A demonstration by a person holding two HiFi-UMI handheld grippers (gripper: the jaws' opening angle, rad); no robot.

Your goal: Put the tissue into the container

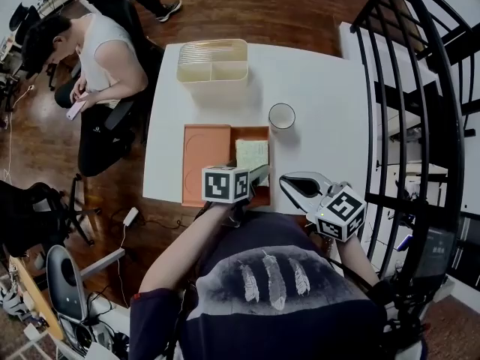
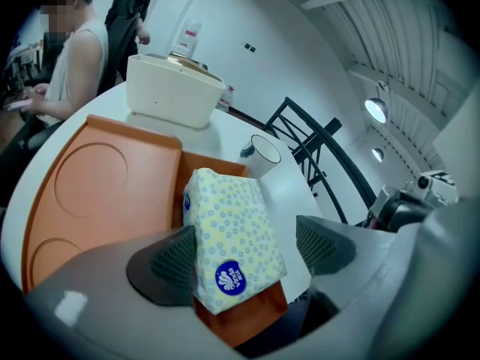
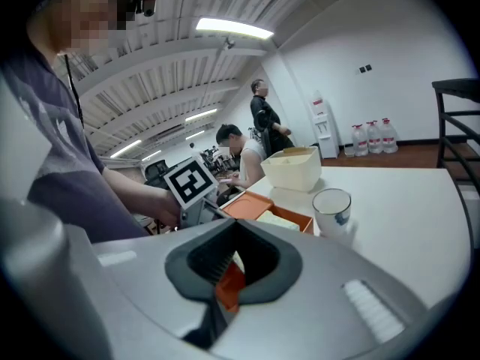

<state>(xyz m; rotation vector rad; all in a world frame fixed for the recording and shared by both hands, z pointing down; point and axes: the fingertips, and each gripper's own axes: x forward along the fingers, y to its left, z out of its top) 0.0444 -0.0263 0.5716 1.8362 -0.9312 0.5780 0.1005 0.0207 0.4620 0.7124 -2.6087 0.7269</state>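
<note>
A yellow-patterned tissue pack (image 1: 252,153) (image 2: 232,235) lies in the right compartment of the orange container (image 1: 206,163) (image 2: 97,193) at the table's near edge. My left gripper (image 1: 259,175) (image 2: 246,253) stands open around the pack's near end. The left pad is right beside the pack, and the right pad is well apart from it. My right gripper (image 1: 296,184) (image 3: 234,261) hovers just right of the container, near the table edge. Its jaws are shut and hold nothing.
A white cup (image 1: 282,116) (image 2: 261,154) (image 3: 331,208) stands just beyond the container. A cream bin (image 1: 213,60) (image 2: 171,88) sits at the white table's (image 1: 330,141) far side. A person (image 1: 97,73) sits at the left. Black railings (image 1: 420,88) run along the right.
</note>
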